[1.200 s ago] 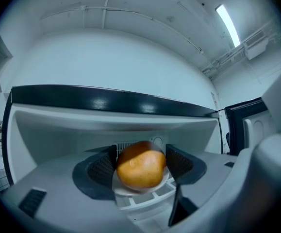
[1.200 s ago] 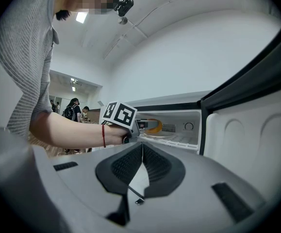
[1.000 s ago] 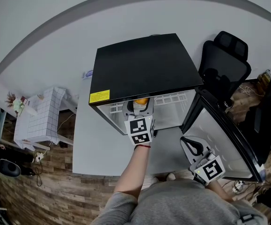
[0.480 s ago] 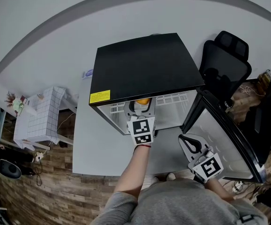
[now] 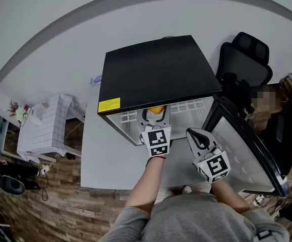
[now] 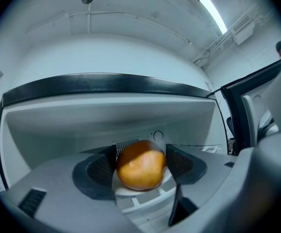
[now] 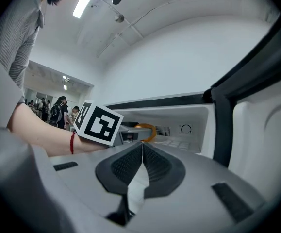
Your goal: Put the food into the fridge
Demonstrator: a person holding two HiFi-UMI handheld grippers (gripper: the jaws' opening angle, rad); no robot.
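Orange round fruit (image 6: 140, 171) is clamped in the left gripper (image 5: 155, 116) just inside the open black-topped mini fridge (image 5: 156, 72), while the right gripper (image 7: 141, 152) is pinched together, empty.

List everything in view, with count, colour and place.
fridge: one, black top, white inside, on the table
door: one, black edge, white lining, open at right
orange: one, orange, at the fridge mouth
table: one, grey, under the fridge
chair: one, black, behind the door
side table: one, white checked, far left
left gripper: grey, shut on the orange
right gripper: grey, beside the door, jaws together, empty
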